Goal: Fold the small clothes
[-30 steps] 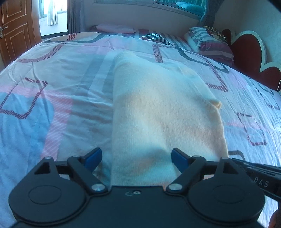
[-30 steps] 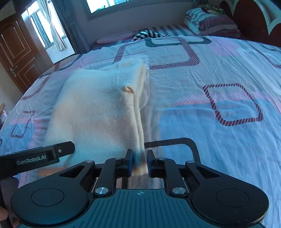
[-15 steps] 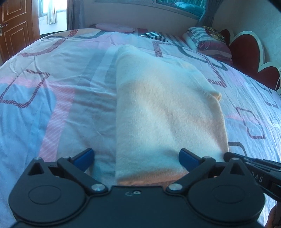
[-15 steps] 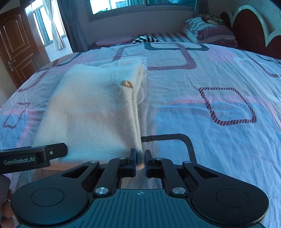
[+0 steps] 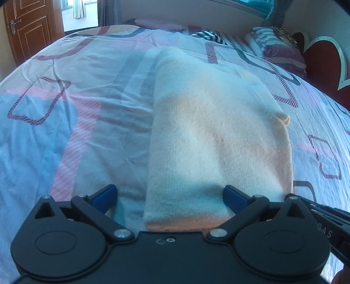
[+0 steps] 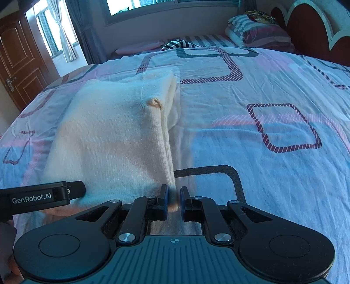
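Observation:
A cream knit garment (image 5: 216, 139) lies folded into a long strip on the patterned bedspread (image 5: 65, 122). My left gripper (image 5: 169, 197) is open, its blue pads wide apart at the garment's near end, the left pad on the bedspread. In the right wrist view the garment (image 6: 113, 139) lies left of centre. My right gripper (image 6: 174, 200) is nearly shut and pinches the near right corner of the garment between its blue pads. The left gripper's body (image 6: 39, 197) shows at the left edge.
Striped pillows (image 6: 258, 32) and a red headboard (image 6: 310, 28) are at the far right. A striped cloth (image 6: 177, 43) lies at the far end of the bed. A wooden door (image 6: 19, 65) and a window (image 6: 166, 6) are beyond.
My left gripper's jaws have opened wider and it has drawn back to the garment's near end. My right gripper keeps its pinch on the corner and has shifted slightly.

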Demonstrator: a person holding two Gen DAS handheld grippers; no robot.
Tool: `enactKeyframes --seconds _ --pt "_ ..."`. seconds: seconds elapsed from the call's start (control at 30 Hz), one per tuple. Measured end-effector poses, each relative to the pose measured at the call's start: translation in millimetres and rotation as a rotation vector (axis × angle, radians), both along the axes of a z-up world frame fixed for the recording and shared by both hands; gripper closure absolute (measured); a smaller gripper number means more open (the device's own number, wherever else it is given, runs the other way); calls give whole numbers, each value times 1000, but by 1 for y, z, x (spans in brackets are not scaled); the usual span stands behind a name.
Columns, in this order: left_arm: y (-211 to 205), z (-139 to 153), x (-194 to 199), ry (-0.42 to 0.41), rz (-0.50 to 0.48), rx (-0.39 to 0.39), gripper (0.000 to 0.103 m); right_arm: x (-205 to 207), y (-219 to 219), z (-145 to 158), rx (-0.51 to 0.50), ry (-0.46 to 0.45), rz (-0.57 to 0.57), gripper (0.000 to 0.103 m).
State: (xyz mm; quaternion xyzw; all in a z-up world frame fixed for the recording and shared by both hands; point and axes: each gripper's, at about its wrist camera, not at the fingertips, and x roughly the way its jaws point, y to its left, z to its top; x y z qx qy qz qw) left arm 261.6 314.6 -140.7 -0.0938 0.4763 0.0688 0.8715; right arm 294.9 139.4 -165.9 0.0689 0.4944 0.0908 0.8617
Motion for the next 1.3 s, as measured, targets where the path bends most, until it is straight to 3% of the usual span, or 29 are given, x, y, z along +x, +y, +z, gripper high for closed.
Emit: enactKeyframes --seconds 0.1,0.2,0.23,0.27,0.4,0.47,0.63,0.8,0.9,0.97,1.17,1.3 --pt "2 3 -1 2 5 -9 1 0 -2 0 7 1 5 92" --pt "17 7 -10 -48 35 -124 10 0 -4 3 4 -2 1 71" --pt "20 10 -14 -65 78 -119 17 -1 -7 5 12 -1 -6 57" --pt "20 13 -16 -60 92 -75 17 -3 -11 8 28 -2 -16 50" --pt "6 31 -31 -67 79 128 15 -21 -22 22 79 -13 -12 49" --pt "-3 43 -44 -87 61 192 7 -34 -26 32 80 -33 7 49" --pt "-17 77 -87 -131 36 182 3 -73 -37 61 86 -90 63 44" --pt "-50 108 -139 -203 -29 293 1 -113 -46 89 63 -155 147 31" --pt "-68 125 -169 -227 -82 272 1 -140 -53 107 75 -185 191 26" --pt "-76 136 -187 -248 -96 244 1 -155 -58 117 86 -196 207 13" --pt "-91 157 -232 -260 -81 190 1 -204 -77 148 101 -241 214 7" --pt "-101 165 -258 -266 -72 231 1 -238 -95 172 115 -294 186 3"
